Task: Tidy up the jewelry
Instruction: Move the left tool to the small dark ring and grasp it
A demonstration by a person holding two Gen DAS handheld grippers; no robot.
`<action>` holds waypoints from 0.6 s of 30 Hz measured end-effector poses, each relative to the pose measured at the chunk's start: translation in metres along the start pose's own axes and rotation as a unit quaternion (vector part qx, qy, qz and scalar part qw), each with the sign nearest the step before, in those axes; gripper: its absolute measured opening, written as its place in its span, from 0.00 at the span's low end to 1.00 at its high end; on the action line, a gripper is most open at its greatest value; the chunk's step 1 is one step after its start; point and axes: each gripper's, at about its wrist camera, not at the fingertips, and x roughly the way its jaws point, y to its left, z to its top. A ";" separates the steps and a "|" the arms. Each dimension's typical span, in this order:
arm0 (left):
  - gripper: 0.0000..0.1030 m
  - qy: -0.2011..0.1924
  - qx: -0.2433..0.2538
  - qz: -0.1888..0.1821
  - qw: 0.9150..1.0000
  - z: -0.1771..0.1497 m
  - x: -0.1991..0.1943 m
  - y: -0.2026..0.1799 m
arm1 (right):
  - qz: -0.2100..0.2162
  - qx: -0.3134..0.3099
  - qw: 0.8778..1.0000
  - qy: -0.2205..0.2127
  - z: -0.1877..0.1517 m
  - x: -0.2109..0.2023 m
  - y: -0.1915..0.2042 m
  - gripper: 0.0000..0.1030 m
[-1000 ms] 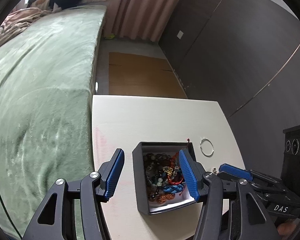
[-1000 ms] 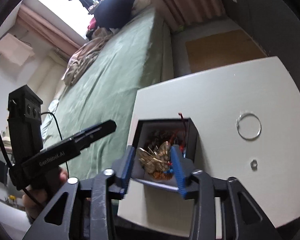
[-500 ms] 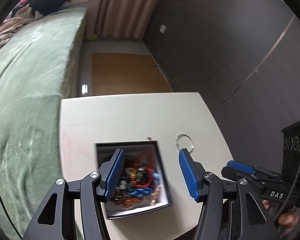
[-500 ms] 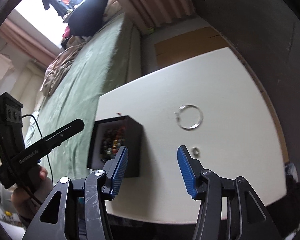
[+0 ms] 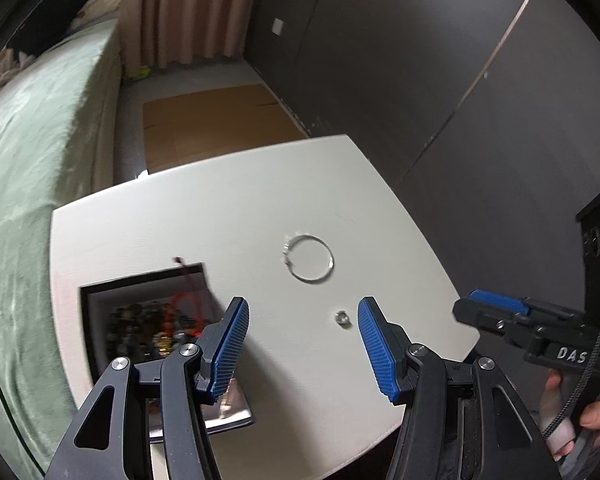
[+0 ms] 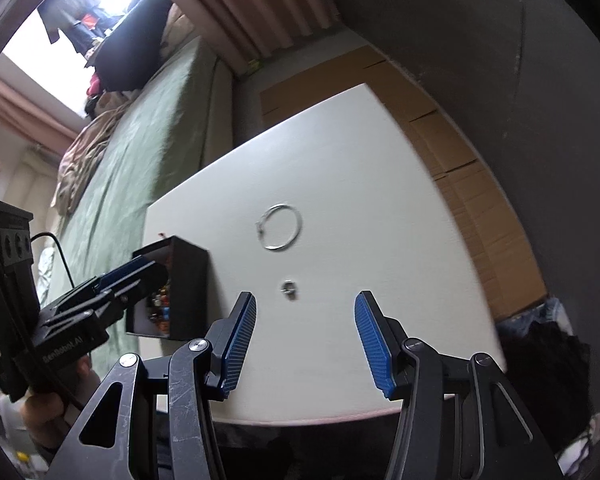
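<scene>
both grippers sitting wide open, holding nothing: left gripper, right gripper. small ring and bangle lying loose on the table, right of the jewelry box. risk: pads skidding the tiny ring off the edge.

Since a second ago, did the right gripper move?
Yes. The right gripper left the black box, swung right, opened, now near the small ring.

Both wrist views look forward past their own spread jaws, close above the table. Both share the thin bangle and small ring ahead.
</scene>
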 end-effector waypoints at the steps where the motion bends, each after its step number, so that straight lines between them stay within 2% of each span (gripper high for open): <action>1: 0.56 0.006 0.005 0.002 1.000 0.000 0.005 -0.005 | -0.004 0.001 1.000 -0.001 0.000 -0.001 -0.004 0.51; 8: 0.56 0.036 0.033 0.016 0.999 -0.003 0.032 -0.029 | -0.012 0.017 1.000 0.007 -0.002 -0.005 -0.035 0.52; 11: 0.56 0.048 0.039 0.023 0.998 -0.005 0.042 -0.035 | -0.009 0.038 0.999 0.010 -0.003 -0.004 -0.053 0.74; 15: 0.56 0.061 0.041 0.034 0.997 -0.007 0.056 -0.040 | 0.004 0.054 0.998 0.010 -0.003 -0.007 -0.069 0.93; 18: 0.56 0.066 0.044 0.045 0.996 -0.008 0.064 -0.042 | 0.004 0.063 0.998 0.011 -0.004 -0.009 -0.077 0.93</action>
